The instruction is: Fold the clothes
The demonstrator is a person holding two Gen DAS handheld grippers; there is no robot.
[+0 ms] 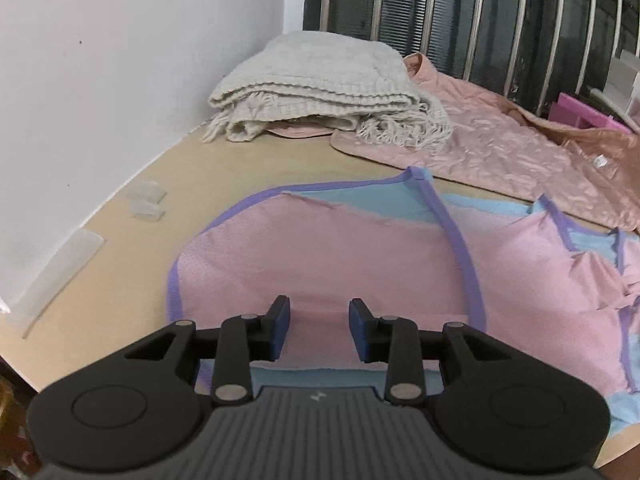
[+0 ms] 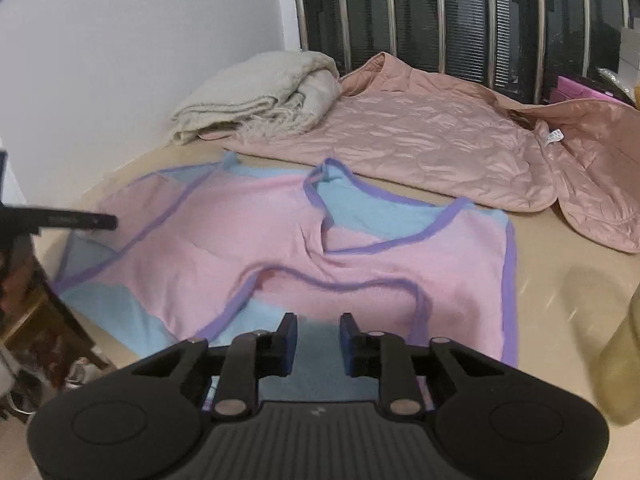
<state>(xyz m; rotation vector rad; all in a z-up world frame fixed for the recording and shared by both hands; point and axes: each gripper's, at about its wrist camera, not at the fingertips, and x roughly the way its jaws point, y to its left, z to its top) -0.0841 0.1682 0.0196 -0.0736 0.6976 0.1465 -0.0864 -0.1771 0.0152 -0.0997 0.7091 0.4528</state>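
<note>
I have the pink and blue top (image 2: 304, 240) lying spread on the tan table (image 1: 132, 200), partly doubled over, with its purple-edged hem and armholes showing. My left gripper (image 1: 319, 330) hangs over the top's left part, its fingers parted and holding nothing; the cloth lies beneath them, not pinched. My right gripper (image 2: 318, 344) hangs over the near edge, fingers only a little apart and also empty, with the blue layer showing through the gap.

I judge the step in hand to be taking a fresh hold for the next fold. To do it well I would bring each gripper down onto a purple edge, catching both layers together, and close firmly before lifting. From the right gripper the looping purple band (image 2: 340, 284) sits at twelve o'clock, very near. I should lift both sides evenly, keeping the cloth taut.

The quilted pink jacket (image 2: 440, 148) at one o'clock and the cream blanket (image 1: 316, 84) at twelve stay well apart; I should not drag the top into them.
</note>
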